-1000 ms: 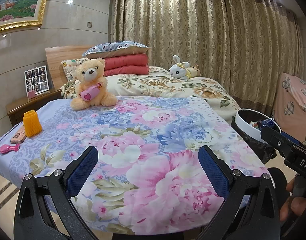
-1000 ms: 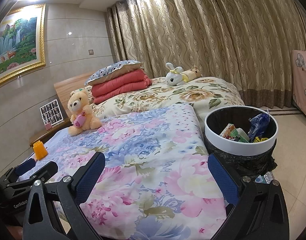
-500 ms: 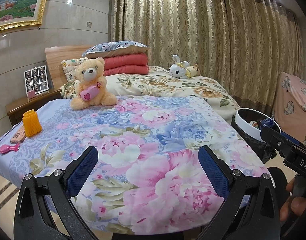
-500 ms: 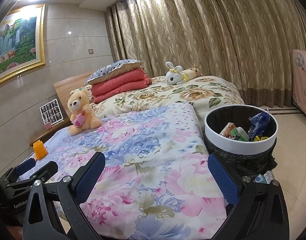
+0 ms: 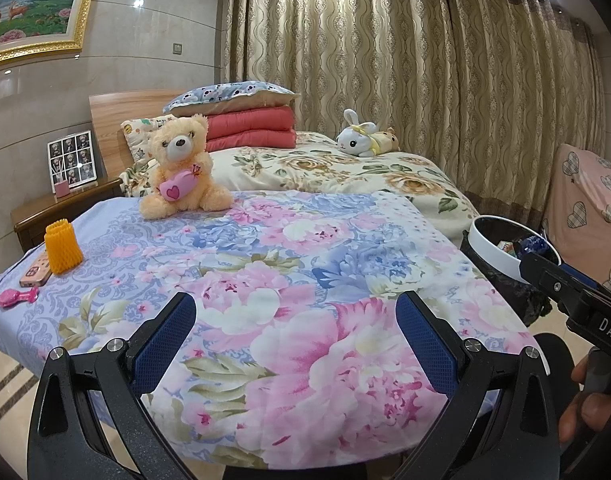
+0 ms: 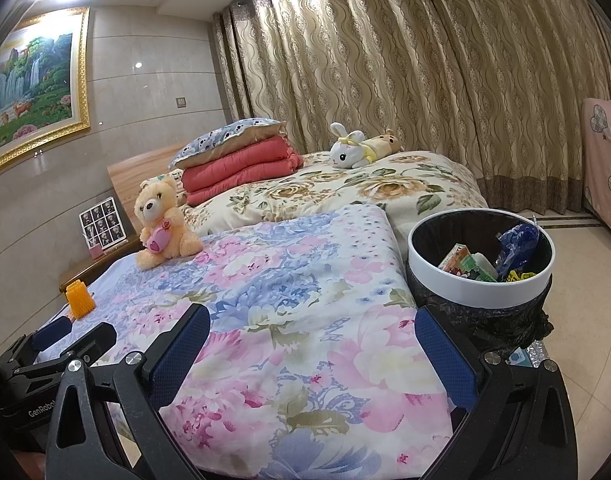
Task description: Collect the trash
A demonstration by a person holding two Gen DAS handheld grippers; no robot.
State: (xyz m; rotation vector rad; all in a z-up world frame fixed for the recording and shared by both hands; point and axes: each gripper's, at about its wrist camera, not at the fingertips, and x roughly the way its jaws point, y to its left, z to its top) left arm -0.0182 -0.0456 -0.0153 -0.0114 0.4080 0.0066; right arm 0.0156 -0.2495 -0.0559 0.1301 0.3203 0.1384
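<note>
Both tools spread and empty over the flowered desk

The left tool (image 5: pixel 295 344) and right tool (image 6: pixel 311 354) hold nothing. The orange foam net (image 5: pixel 62 246), likely the trash, stands near the desk's (image 5: pixel 305 248) left edge: light, squashy, best pinched gently mid-body, then carried to the bin (image 6: pixel 481 286).

L wrist cam: sits behind my left gripper (image 5: pixel 295 336), low at the near edge of the floral cover (image 5: pixel 289 280), facing the bed head; bin (image 5: pixel 493 250) at far right. R wrist cam: behind my right gripper (image 6: pixel 311 354), higher, bin (image 6: pixel 465 288) close. Shared: cover, bear (image 5: pixel 181 168), bin.
</note>
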